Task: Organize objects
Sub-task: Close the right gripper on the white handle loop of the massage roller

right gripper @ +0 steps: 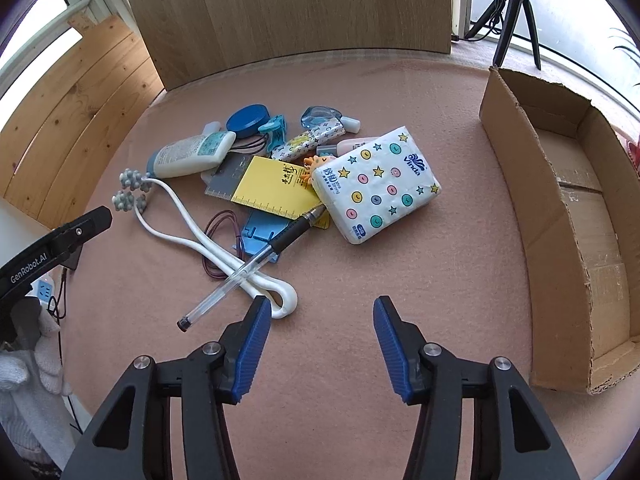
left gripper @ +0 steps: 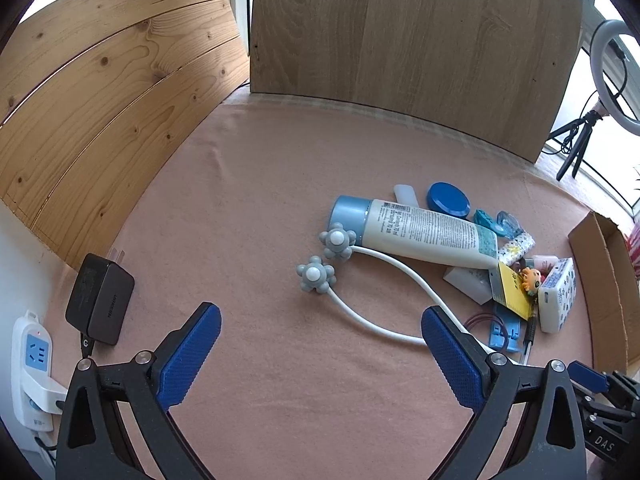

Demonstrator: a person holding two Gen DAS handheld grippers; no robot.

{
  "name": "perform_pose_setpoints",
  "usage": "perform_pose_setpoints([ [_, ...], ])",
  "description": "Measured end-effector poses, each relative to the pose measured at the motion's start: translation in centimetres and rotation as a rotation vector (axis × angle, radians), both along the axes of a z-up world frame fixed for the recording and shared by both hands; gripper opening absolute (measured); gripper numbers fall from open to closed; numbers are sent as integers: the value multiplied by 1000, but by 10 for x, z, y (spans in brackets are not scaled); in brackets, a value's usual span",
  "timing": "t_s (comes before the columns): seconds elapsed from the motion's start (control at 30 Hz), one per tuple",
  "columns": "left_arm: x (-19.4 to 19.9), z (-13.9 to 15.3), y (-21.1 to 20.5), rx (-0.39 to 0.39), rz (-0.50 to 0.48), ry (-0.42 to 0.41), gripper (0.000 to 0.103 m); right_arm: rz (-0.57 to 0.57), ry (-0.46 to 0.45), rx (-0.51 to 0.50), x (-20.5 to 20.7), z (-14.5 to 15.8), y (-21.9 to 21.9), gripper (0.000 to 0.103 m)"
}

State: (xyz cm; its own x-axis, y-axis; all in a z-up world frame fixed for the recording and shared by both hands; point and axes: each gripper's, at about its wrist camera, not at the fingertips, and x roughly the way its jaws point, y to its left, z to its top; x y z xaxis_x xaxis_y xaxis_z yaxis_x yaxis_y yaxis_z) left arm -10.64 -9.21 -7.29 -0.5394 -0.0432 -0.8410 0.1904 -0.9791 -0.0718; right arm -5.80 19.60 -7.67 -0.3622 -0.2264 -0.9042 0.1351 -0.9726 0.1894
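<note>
A pile of small objects lies on the pink cloth (right gripper: 400, 264): a white tissue pack (right gripper: 376, 184) with stars, a yellow ruler card (right gripper: 272, 190), a clear pen (right gripper: 248, 268), a white looped massager (right gripper: 180, 216) with grey balls, a lotion tube (right gripper: 192, 156) and a blue round lid (right gripper: 248, 120). An open cardboard box (right gripper: 568, 208) stands to the right. My right gripper (right gripper: 318, 308) is open and empty, just in front of the pile. My left gripper (left gripper: 320, 316) is open and empty, left of the pile, over the massager (left gripper: 376, 280) and near the tube (left gripper: 424, 232).
Wooden boards (left gripper: 400, 40) stand along the back and left (left gripper: 100, 112). A black power adapter (left gripper: 100, 300) and a white power strip (left gripper: 34, 368) lie at the left edge. A ring light on a tripod (left gripper: 580, 140) stands at the back right.
</note>
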Motion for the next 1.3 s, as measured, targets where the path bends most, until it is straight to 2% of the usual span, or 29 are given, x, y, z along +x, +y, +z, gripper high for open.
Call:
perform_pose_setpoints([
  [0.1,-12,-4,-5,7,-1,-11,102,6,-14,-2,-3,-4,-2,45],
  [0.43,-54,-34,-2,35,17,-82,102,24,-28,11,-13,-13,-16,43],
  [0.53,-61,-42,3,21,8,-99,102,32,-39,10,-17,-17,-18,38],
  [0.8,-70,-56,22,-1,-2,-116,102,60,-43,-15,-17,-15,-20,27],
  [0.9,-70,-58,28,-28,-16,-119,102,89,-69,-34,-15,-17,-26,25],
  [1.13,-68,-60,36,-91,-23,-110,102,77,-81,-52,-13,-20,-22,25],
  [1.3,-64,-62,31,-57,-27,-107,102,70,-60,-69,-11,-14,-20,25],
])
